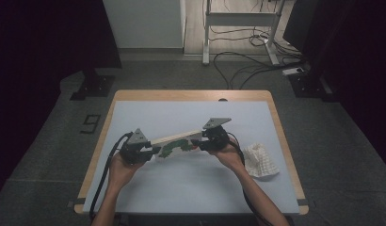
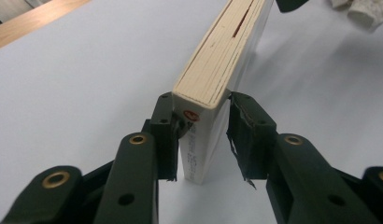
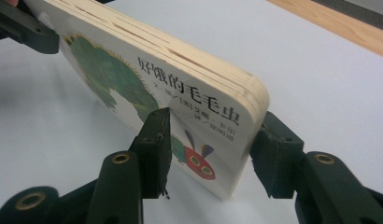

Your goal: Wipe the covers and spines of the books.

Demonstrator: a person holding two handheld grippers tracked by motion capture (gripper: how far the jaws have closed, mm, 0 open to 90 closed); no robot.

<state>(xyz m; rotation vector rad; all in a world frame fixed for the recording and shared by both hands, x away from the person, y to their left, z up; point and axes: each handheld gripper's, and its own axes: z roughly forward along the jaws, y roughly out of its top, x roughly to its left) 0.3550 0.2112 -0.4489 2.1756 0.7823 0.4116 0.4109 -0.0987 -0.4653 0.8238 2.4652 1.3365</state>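
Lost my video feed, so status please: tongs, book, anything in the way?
Left tongs at the book spine end, grip loosening. Right tongs clamp the other end. Book tilted above the mat. White cloth off right, clear.

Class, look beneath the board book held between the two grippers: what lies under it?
Under the board book lies the pale table mat, with shadow; the book's underside and back cover are hidden.

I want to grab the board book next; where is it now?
In the high view the board book is held at mid-table between the left gripper and the right gripper, left of the white cloth.
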